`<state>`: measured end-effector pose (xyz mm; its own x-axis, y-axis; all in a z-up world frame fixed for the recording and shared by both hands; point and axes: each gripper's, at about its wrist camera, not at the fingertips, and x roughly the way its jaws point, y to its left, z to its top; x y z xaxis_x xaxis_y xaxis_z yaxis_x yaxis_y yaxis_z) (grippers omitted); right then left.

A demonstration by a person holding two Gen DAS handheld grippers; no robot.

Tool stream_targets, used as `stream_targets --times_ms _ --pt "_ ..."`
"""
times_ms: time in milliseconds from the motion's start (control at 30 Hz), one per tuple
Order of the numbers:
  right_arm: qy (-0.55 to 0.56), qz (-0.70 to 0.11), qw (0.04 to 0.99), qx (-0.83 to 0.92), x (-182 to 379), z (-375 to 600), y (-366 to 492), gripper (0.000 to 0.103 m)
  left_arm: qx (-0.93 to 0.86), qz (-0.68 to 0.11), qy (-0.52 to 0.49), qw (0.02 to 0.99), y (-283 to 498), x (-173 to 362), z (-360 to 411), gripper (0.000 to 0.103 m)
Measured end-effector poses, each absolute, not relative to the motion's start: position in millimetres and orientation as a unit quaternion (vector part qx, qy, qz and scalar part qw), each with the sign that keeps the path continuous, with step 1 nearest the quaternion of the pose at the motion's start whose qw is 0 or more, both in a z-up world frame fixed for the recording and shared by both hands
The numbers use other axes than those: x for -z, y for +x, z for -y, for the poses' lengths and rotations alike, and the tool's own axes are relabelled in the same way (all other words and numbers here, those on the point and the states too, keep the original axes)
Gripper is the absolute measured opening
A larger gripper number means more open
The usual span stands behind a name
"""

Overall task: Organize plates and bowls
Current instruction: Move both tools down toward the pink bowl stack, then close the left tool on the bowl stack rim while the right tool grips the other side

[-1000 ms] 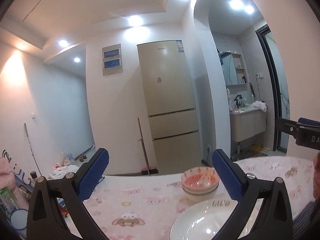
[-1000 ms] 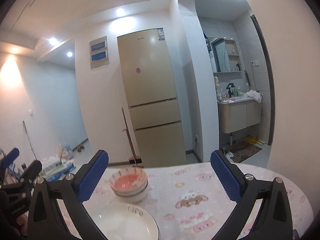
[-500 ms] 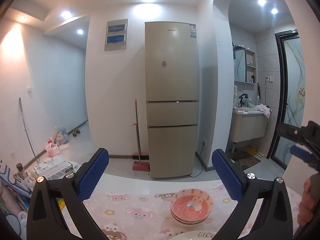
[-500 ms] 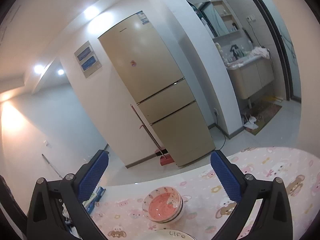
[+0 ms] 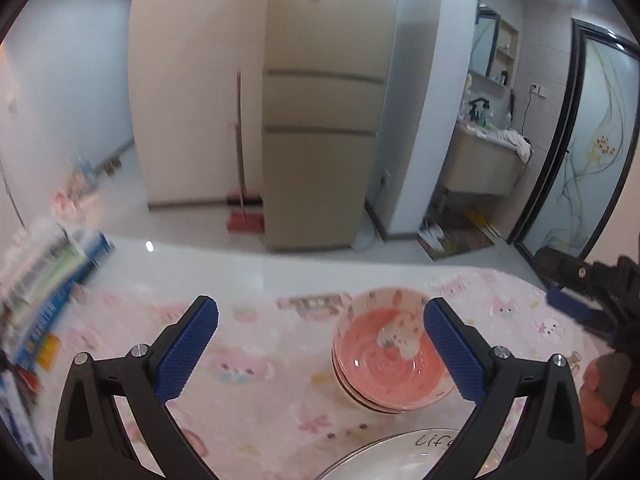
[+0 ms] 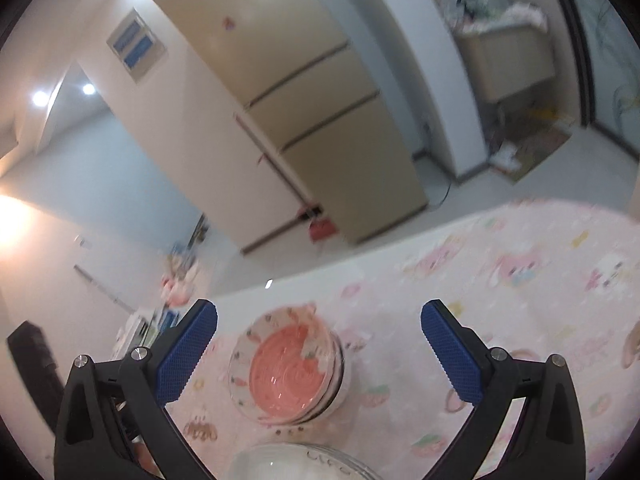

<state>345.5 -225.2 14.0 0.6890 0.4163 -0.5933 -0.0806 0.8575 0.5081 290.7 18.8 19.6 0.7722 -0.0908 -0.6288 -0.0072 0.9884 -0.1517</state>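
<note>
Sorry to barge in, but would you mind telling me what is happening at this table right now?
A person holds a two-finger claw in each hand over a table with a pink cartoon-print tablecloth. Both the left claw and the right claw are open and hold nothing. A stack of pink patterned bowls sits on the cloth, and a white plate with handwritten lettering lies nearer the cameras. Neither claw touches any dish yet.

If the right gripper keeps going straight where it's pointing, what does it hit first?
Probably the stack of pink bowls on the table: it sits ahead between the open right gripper fingers, left of centre. Depth is unclear.
</note>
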Motion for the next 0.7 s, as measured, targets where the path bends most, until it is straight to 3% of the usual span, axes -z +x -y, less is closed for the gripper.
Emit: stream_targets --times_ms 167,400,700 --pt "0.241 -0.414 0.864 -0.155 24.0 217.1 360.0 0.103 0.059 -0.408 -0.120 0.903 313.8 18.7 -22.5 0.103" --pt "0.255 -0.474 0.824 -0.175 66.3 206.6 378.4 0.078 0.103 -0.469 -0.177 0.859 325.1 48.3 -23.6 0.103" --pt "0.271 -0.506 0.793 -0.206 94.6 194.5 386.1 0.060 0.133 -0.513 -0.233 0.815 334.3 74.1 -27.7 0.099"
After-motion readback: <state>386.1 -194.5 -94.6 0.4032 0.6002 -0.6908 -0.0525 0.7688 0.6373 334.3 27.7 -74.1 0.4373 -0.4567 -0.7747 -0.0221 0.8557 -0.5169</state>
